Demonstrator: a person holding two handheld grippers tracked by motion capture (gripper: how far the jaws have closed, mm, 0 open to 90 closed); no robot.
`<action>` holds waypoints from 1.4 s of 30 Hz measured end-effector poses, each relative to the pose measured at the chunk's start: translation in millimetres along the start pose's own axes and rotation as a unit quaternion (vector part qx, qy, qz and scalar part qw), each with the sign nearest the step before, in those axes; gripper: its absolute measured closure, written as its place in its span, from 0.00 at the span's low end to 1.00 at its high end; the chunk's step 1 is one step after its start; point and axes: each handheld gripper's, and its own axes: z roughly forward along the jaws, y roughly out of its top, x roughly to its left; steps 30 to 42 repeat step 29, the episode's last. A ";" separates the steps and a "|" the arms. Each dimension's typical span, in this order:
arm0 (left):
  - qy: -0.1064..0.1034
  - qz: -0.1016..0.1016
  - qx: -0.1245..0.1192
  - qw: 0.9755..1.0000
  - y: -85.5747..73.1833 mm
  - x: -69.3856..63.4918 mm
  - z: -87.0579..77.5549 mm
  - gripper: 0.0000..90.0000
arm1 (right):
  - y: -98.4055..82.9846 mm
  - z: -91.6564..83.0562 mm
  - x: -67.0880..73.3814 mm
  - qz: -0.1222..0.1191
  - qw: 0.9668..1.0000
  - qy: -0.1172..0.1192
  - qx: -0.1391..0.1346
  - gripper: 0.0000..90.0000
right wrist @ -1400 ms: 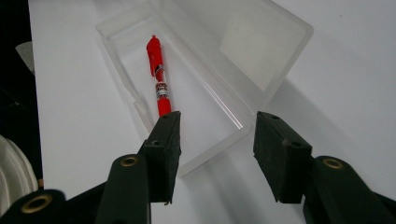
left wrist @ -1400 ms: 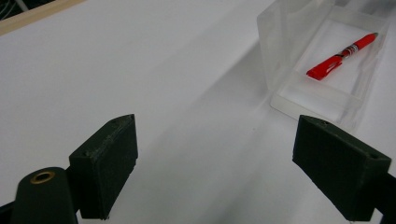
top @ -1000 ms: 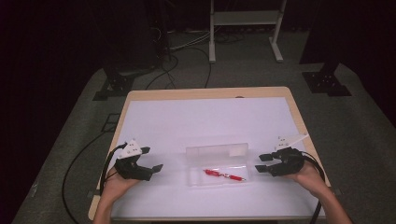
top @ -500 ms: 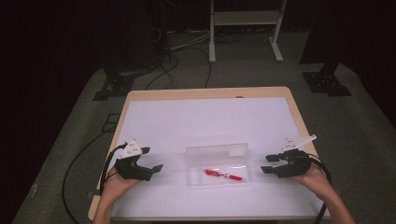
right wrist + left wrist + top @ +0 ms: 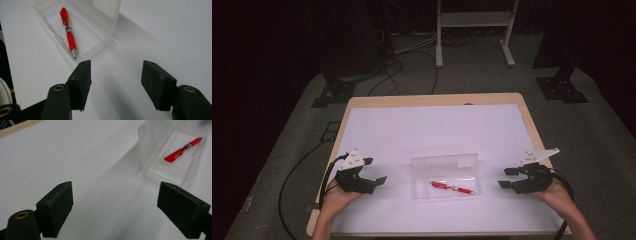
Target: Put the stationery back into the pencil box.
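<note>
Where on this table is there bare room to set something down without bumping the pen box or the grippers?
The widest free patch is the white sheet between the table's far edge and the open clear box holding the red pen. Narrower bare strips lie between the box and the left gripper, and between the box and the right gripper. The near middle is the crowded part.

Bright white table (image 5: 432, 130), dark surroundings, soft shadows.
</note>
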 end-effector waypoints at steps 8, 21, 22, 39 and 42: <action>0.001 0.000 -0.001 1.000 -0.1 -0.2 -0.7 0.14 | -8.5 -3.4 -1.4 0.009 1.000 -0.005 0.002 0.43; 0.000 0.000 0.000 1.000 -0.3 -0.5 -0.6 0.14 | -27.6 -11.3 -4.2 0.027 0.999 -0.017 -0.003 0.41; 0.000 -0.001 0.000 1.000 -0.3 -0.7 -0.5 0.14 | -31.3 -11.7 -4.4 0.031 0.999 -0.017 -0.005 0.41; -0.001 0.000 0.002 1.000 0.6 -3.0 2.9 0.14 | -44.0 -12.2 -2.7 0.042 0.999 -0.024 -0.013 0.40; -0.001 0.000 0.002 1.000 0.6 -3.0 2.9 0.14 | -44.0 -12.2 -2.7 0.042 0.999 -0.024 -0.013 0.40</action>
